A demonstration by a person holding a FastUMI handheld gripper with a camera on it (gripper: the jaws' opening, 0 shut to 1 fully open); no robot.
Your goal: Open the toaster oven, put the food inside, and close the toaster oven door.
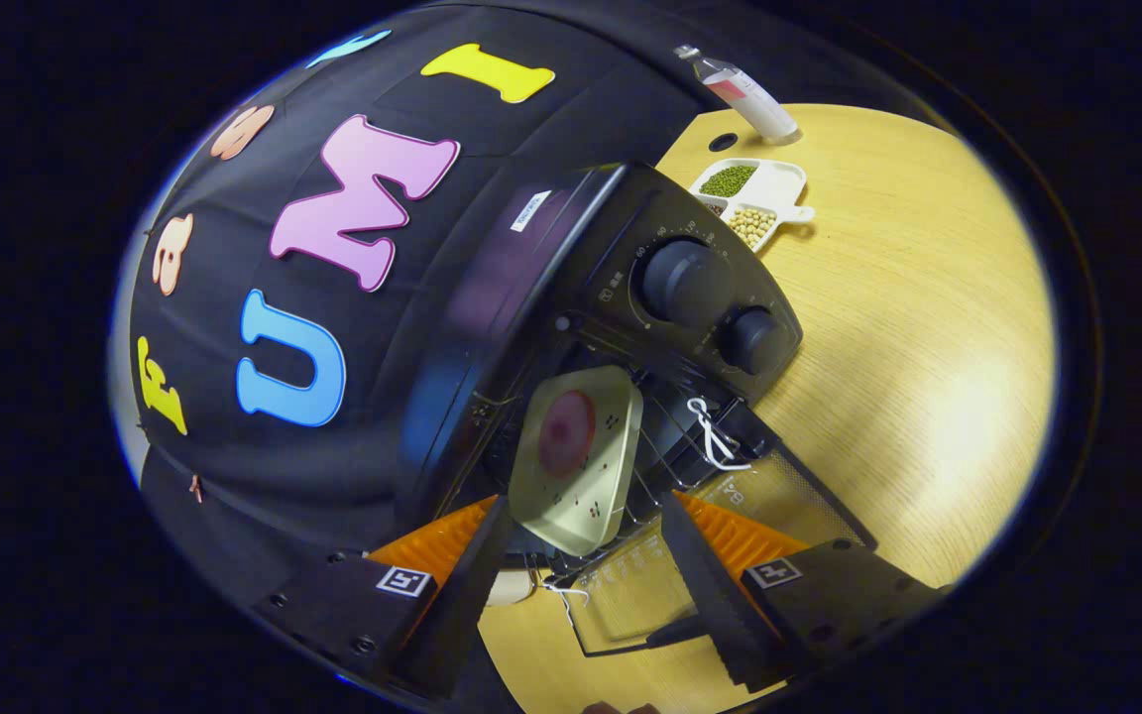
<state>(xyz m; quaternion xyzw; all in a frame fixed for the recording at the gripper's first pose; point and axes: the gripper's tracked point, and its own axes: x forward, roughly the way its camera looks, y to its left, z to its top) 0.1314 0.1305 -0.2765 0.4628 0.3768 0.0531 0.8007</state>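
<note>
The toaster oven point(571, 327) is sitting on the wooden table point(928, 327), door point(710, 535) dropped open toward me. I'm holding my gripper point(586, 555) wide open, gripping nothing, while the square plate point(576, 456) is resting lengthwise on the rack just ahead; a bean tray point(754, 198) and bottle point(740, 94) are lying beyond

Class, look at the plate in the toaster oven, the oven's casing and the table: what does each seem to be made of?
Plate, between the open gripper fingers: probably glazed ceramic or melamine, pale and smooth with printed specks. Toaster oven casing: likely black painted metal, given its soft sheen. Table: wood or wood-look laminate, showing fine light grain.
</note>
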